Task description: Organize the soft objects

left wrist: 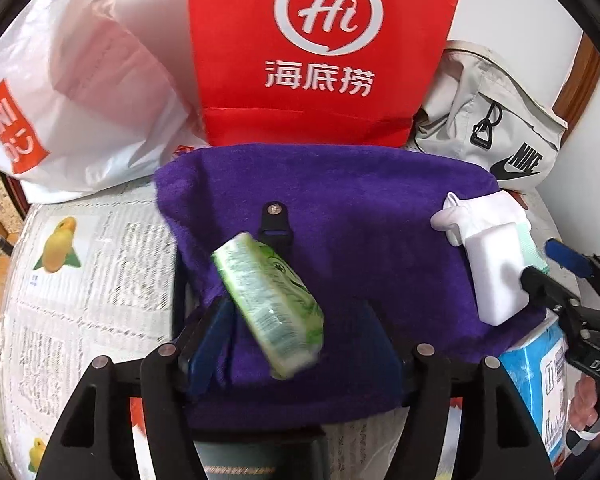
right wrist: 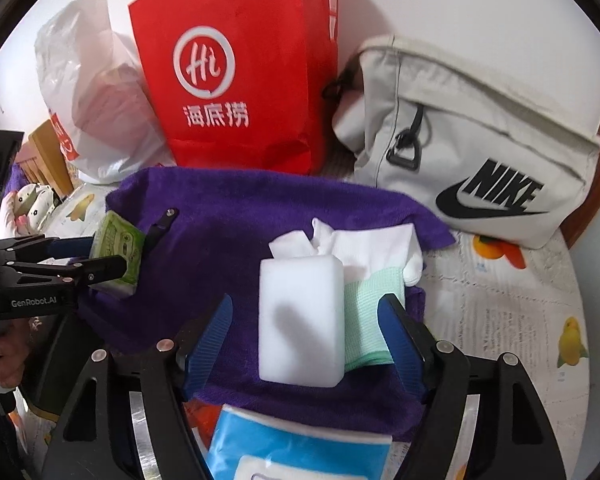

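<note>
Left gripper [left wrist: 296,340]: jaws apart, green tissue pack [left wrist: 270,308] between them, tilted on purple towel [left wrist: 360,208], no pad pressing.
Right gripper [right wrist: 308,340]: jaws apart around white sponge [right wrist: 300,320] on towel.
Advice: withdraw both straight back, avoid dragging towel.

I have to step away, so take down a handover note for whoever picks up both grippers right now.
Left gripper: open, with the green tissue pack loose and tilted between its fingers, over the purple towel.
Right gripper: open, straddling the white sponge and mint cloth.
Done: sponge and mint cloth lie on the towel.
Left: probably settle the green pack, then the blue tissue pack at the towel's near edge.
</note>
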The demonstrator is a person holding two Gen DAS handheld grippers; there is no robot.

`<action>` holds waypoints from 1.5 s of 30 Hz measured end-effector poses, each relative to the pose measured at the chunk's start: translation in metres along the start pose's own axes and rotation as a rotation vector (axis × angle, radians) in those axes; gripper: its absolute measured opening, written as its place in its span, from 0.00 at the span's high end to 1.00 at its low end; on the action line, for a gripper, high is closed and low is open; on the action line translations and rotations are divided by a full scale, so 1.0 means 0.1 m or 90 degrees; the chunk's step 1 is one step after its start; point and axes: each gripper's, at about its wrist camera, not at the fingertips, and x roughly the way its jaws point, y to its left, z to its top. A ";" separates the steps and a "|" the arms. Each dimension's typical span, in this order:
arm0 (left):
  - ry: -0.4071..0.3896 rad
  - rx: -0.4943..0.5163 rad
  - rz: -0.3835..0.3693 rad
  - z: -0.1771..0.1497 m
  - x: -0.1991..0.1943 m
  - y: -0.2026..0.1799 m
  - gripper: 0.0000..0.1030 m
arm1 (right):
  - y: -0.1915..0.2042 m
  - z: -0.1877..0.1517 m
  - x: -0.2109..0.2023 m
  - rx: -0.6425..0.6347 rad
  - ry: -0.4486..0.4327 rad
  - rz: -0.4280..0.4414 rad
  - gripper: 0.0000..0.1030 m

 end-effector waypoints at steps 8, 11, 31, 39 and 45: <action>-0.041 0.006 0.009 -0.17 -0.46 0.02 0.37 | -0.01 -0.17 -0.56 0.036 -0.046 0.002 0.28; -0.055 0.004 0.009 -0.30 -0.68 0.02 0.37 | 0.01 -0.33 -0.85 0.042 -0.061 0.005 0.28; -0.075 -0.021 -0.011 -1.39 -1.45 0.04 0.37 | 0.19 -1.50 -1.75 0.067 -0.051 0.001 0.40; -0.077 -0.035 -0.026 -1.64 -1.50 0.10 0.37 | 0.35 -1.81 -1.68 0.056 -0.020 0.024 0.40; -0.056 -0.030 -0.040 -1.81 -1.34 0.08 0.37 | 0.42 -1.92 -1.39 0.025 0.011 0.013 0.40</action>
